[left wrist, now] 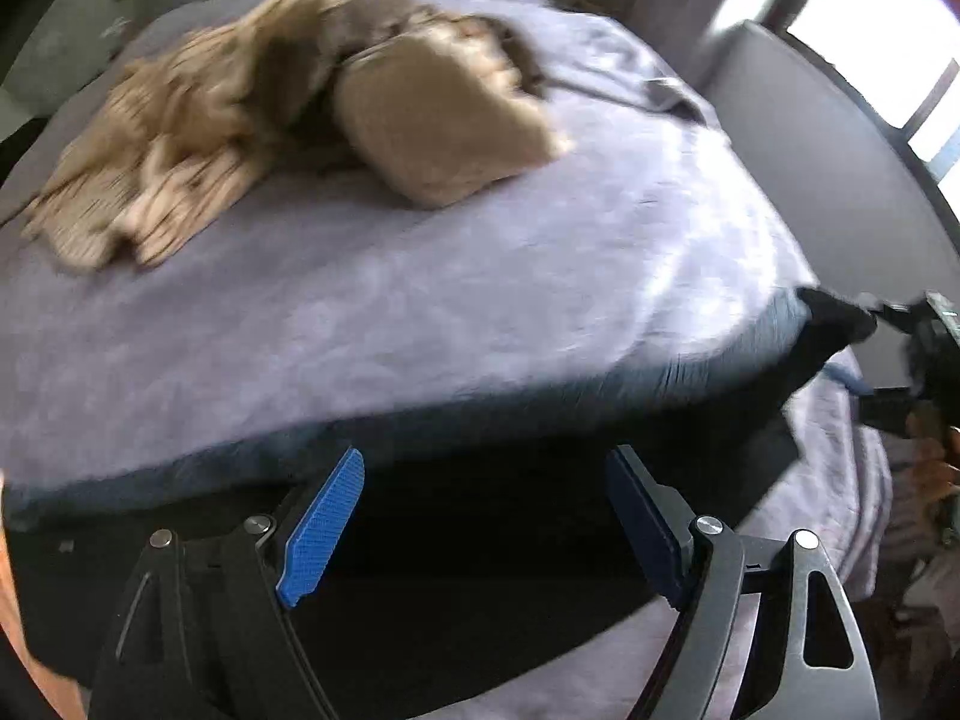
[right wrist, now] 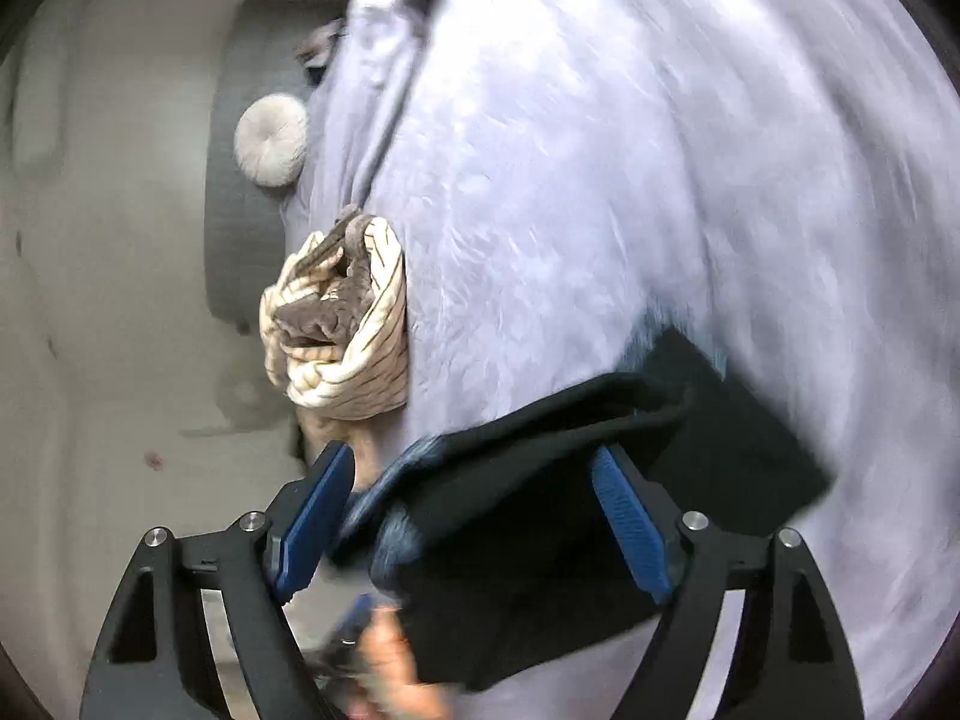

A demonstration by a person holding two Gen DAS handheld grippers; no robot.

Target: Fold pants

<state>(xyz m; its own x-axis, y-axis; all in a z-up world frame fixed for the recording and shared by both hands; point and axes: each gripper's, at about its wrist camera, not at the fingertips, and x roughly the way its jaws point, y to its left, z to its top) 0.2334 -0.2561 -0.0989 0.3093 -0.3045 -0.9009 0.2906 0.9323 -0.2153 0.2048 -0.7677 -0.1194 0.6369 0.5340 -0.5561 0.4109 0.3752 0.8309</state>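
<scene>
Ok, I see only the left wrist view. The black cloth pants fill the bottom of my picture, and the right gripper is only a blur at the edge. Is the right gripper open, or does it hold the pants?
Observer: The right gripper is open. The black cloth pants lie between its blue pads, not clamped.
Operator: Do the pants look folded on that side?
Observer: Yes, they lie in layers. A squared corner of one layer sticks out to the right on the pale lavender bed sheet.
Operator: What is at the far end of the bed?
Observer: A round beige cushion rests against the grey padded headboard.
</scene>
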